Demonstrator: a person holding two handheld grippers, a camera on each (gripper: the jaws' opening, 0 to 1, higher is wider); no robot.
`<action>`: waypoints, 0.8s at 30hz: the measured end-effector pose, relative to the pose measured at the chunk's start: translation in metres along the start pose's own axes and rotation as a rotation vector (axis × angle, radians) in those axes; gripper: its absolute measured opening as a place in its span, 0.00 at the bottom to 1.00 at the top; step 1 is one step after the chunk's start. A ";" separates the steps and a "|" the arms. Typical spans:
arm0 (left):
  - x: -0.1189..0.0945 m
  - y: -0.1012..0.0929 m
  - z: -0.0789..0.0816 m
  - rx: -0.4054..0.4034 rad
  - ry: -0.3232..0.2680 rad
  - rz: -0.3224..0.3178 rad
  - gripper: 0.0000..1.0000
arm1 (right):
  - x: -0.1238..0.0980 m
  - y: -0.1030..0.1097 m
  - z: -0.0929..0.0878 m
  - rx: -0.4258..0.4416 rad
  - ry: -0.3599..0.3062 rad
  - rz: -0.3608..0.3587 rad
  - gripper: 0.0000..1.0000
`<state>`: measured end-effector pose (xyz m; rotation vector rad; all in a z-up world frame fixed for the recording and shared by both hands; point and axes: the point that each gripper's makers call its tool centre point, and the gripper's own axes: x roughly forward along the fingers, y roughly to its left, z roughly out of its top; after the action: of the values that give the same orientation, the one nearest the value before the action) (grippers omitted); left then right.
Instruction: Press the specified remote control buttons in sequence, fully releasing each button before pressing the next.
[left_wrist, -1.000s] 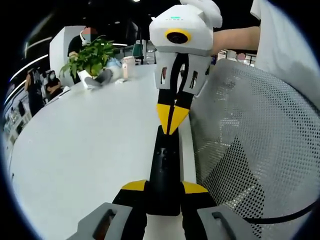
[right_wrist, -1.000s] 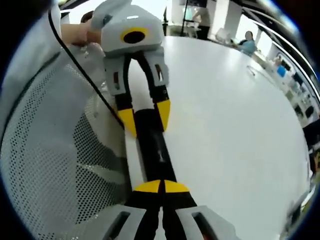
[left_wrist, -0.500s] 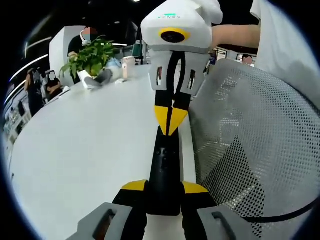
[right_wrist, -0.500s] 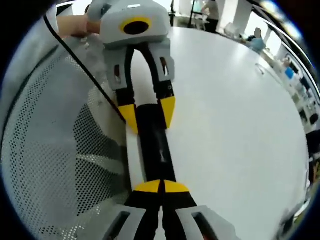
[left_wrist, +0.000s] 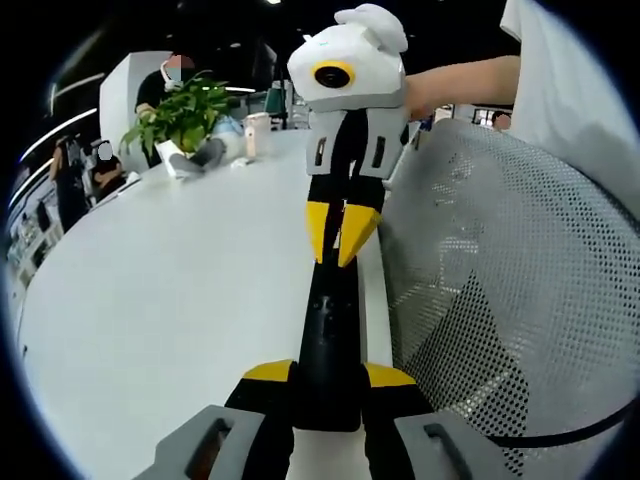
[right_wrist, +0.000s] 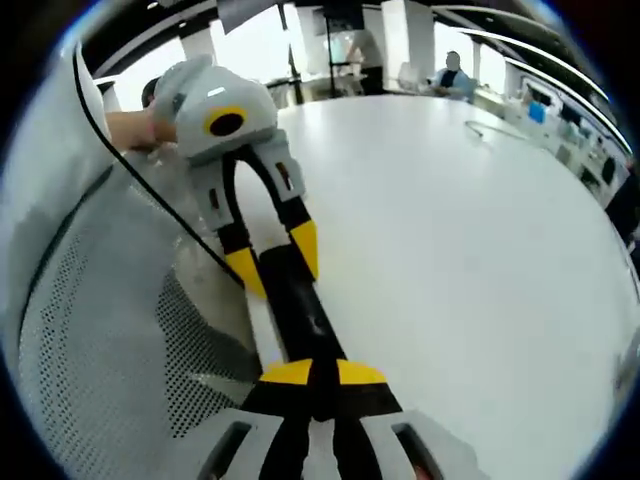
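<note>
While the long black remote control (left_wrist: 328, 340) lies along the edge of the big white table (left_wrist: 170, 300), running up the lower middle of the left gripper view, the left gripper (left_wrist: 330, 374) has its yellow-tipped jaws pinching the near end from both sides. At the far end, the right gripper (left_wrist: 339, 245) comes down from the top of the frame, its yellow tips pressed together into a point that sits at the remote's upper end; whether it touches a button I cannot tell. A bare hand (left_wrist: 420, 95) grips its white body at upper right. Over in the right gripper view the same scene is mirrored: the right gripper (right_wrist: 312, 373) shows closed yellow tips at bottom centre, right on the remote (right_wrist: 295, 305), and the left gripper (right_wrist: 272, 262) reaches in from the upper left with its jaws straddling the remote's far end. A white mesh chair back (left_wrist: 500, 290) fills the right side of the left gripper view, just beside the table edge. A green potted plant (left_wrist: 180, 115) stands on the table at upper left, well away from the remote.
</note>
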<state>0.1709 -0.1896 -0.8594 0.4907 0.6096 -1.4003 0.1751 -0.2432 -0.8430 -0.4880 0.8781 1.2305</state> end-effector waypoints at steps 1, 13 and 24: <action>0.000 0.000 0.000 0.000 0.000 0.000 0.24 | 0.001 0.001 0.000 -0.003 0.002 0.006 0.05; 0.000 0.000 0.000 0.001 0.000 0.000 0.24 | 0.008 0.004 -0.007 -0.224 0.120 0.012 0.04; 0.000 -0.001 -0.001 0.008 0.004 0.001 0.24 | 0.011 0.003 -0.008 -0.314 0.313 0.056 0.04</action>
<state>0.1702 -0.1893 -0.8600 0.5000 0.6066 -1.4017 0.1705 -0.2416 -0.8567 -0.9327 0.9690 1.3732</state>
